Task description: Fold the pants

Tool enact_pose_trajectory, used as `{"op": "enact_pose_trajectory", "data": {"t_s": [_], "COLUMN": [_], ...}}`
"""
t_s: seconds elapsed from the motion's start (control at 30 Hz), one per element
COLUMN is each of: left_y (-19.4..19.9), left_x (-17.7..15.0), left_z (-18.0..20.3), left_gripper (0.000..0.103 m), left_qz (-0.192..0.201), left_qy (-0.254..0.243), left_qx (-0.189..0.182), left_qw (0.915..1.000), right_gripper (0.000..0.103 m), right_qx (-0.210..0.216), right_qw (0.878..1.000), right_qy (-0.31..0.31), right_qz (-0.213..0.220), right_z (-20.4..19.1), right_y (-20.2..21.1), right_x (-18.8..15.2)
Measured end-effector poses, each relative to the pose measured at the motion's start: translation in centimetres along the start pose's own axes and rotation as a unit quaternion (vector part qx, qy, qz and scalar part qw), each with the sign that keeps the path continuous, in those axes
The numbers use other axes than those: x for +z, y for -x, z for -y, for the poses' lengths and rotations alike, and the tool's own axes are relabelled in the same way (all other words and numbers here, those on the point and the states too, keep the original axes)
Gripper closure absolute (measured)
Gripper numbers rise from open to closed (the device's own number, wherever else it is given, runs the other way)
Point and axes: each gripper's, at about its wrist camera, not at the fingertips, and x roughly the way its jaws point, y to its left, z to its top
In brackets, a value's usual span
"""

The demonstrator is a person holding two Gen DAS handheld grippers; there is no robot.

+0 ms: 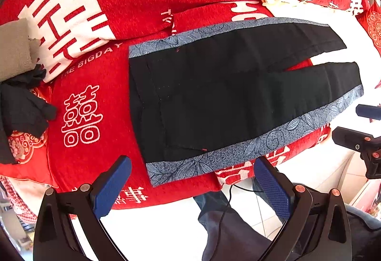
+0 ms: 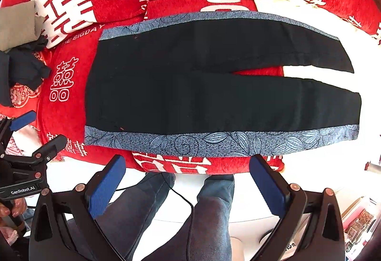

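Both wrist views hover near, facing down; share pants (image 1: 233, 94) (image 2: 214, 94).

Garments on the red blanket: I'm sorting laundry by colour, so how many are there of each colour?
Black with blue patterned side stripes: 1, the pants laid flat
Plain black: 1, a crumpled garment
Grey-beige: 1, a folded cloth
Total: 3

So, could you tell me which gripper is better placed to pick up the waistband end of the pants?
Probably left. The left gripper hangs open just off the waistband corner of the pants; the right gripper faces mid-leg.
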Motion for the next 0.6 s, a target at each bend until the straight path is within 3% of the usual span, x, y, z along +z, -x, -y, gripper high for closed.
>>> {"op": "enact_pose_trajectory", "data": {"t_s": [0.6], "left_y": [0.37], "left_x": [0.14], "left_z": [0.11], "left_gripper": [0.0], "left_qz": [0.011], "left_qy": [0.005], "left_qx": [0.001], "left_qw": [0.9999], "right_gripper": [0.0], "right_qx": [-0.011], "right_qw": [1.0], "right_qy": [0.001], "right_qz": [0.011], "right_z": [-0.03], "right_y": [0.64], "right_x": [0.18]}}
